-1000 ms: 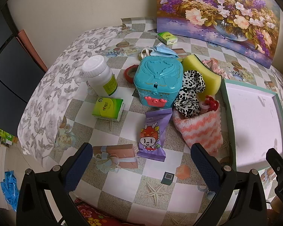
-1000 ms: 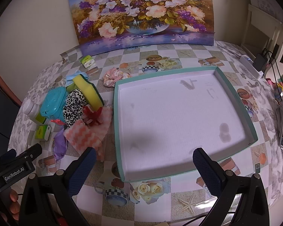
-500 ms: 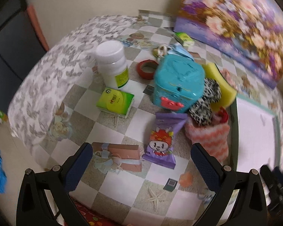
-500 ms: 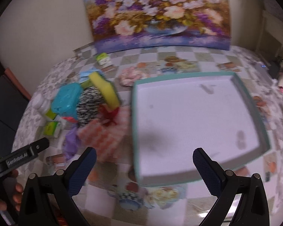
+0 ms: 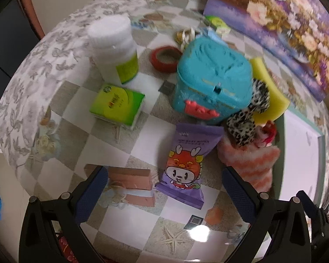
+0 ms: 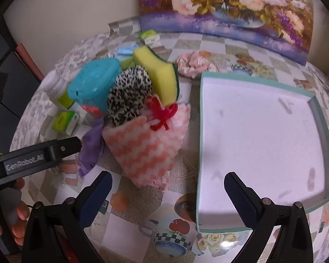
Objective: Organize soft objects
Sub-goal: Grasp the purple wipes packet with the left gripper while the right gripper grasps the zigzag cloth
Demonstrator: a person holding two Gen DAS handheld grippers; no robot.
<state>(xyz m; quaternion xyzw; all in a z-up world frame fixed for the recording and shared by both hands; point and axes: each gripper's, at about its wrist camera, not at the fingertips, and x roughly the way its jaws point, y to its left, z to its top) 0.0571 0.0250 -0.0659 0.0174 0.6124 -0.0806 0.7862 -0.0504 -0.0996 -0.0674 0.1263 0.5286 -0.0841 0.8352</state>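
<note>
left gripper (image 5: 164, 188) spread wide, empty, above purple snack packet (image 5: 185, 166), right gripper (image 6: 166, 188) spread wide, empty, near pink striped cloth (image 6: 144, 151), cloth beside teal tray (image 6: 200, 118)

Bare tray (image 6: 263, 131) beside crowded pile (image 6: 142, 100)

Ahead of the left tongs (image 5: 164, 188) — one purple snack packet (image 5: 186, 164), one teal plastic box (image 5: 212, 87), one white bottle (image 5: 115, 50), one red tape roll (image 5: 165, 58). Two green tissue packs: one (image 5: 117, 103) left of the box, a smaller one (image 5: 218, 23) far behind it. Ahead of the right tongs (image 6: 165, 189) — one pink-and-white striped cloth (image 6: 147, 146), one leopard-print scrunchie (image 6: 129, 94), one yellow sponge (image 6: 158, 72), one pink scrunchie (image 6: 194, 64), and to the right one teal-rimmed tray (image 6: 200, 120).
</note>
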